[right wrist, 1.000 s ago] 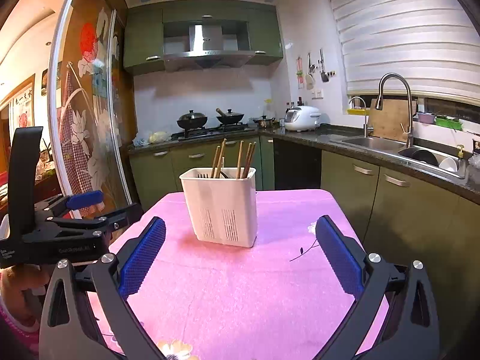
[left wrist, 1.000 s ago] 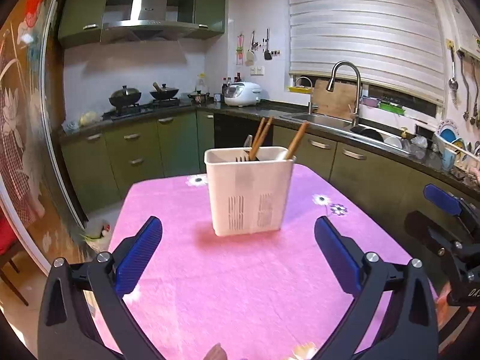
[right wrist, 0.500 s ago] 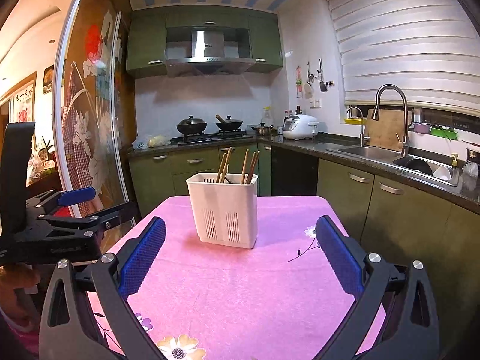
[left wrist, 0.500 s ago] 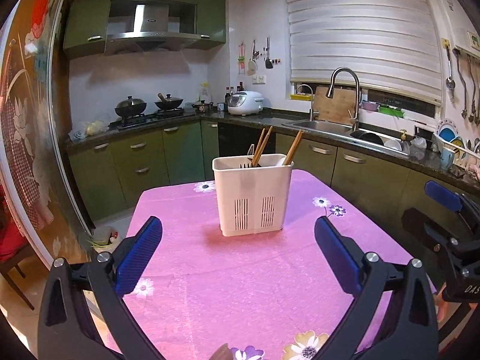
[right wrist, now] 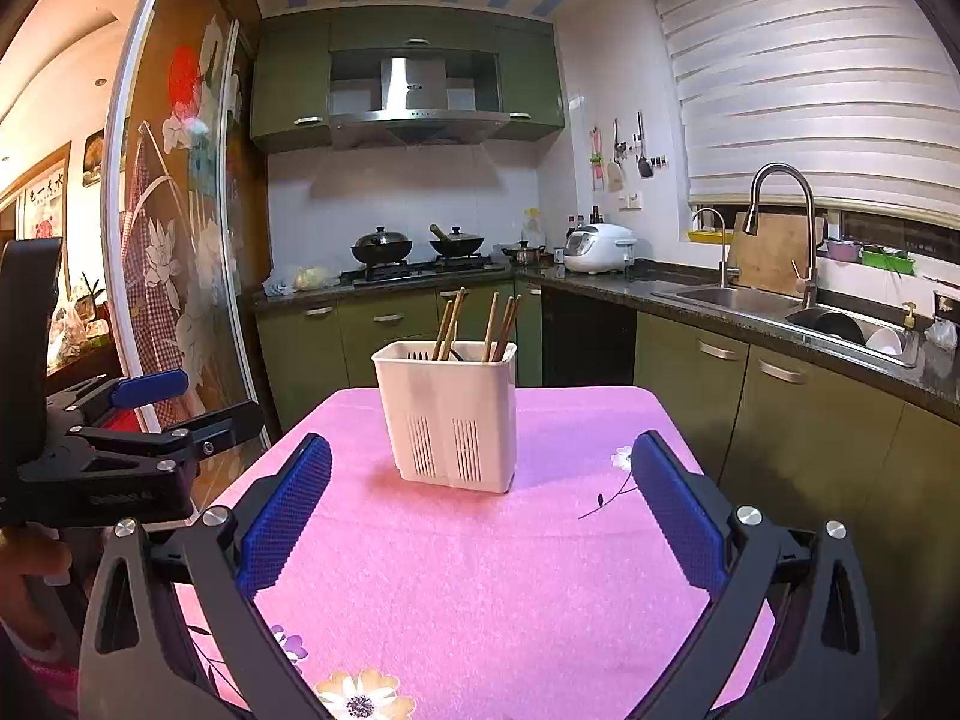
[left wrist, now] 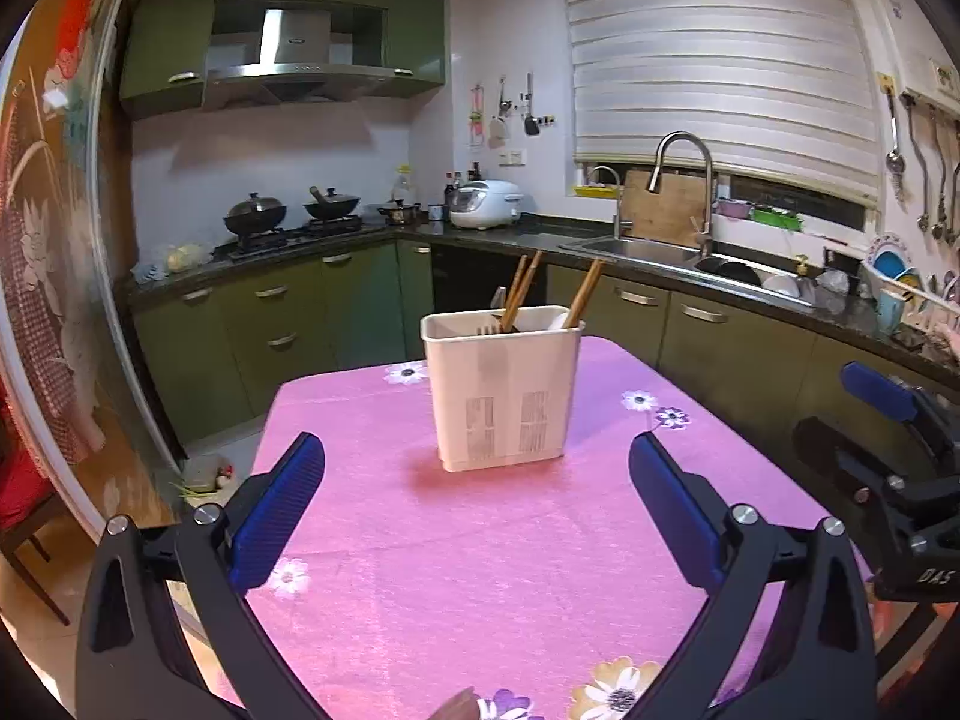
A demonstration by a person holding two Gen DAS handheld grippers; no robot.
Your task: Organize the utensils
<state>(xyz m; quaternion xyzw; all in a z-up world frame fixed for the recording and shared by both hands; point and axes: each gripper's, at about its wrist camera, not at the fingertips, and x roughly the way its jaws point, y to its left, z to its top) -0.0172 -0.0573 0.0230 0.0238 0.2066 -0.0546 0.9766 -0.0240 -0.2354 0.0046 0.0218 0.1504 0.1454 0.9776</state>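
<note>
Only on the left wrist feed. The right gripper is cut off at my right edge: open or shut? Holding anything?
Observer: The right gripper is open, jaws wide apart, nothing between them. It faces the white utensil holder.
Operator: I count three chopsticks in it. More?
Observer: The right wrist view shows about five chopsticks standing in it, in two groups.
Operator: Anything on how my left gripper is carried?
Observer: A hand grips the left gripper from behind, at the lower left edge of the right wrist view. It sits off the left side of the pink tablecloth, apart from the holder.
</note>
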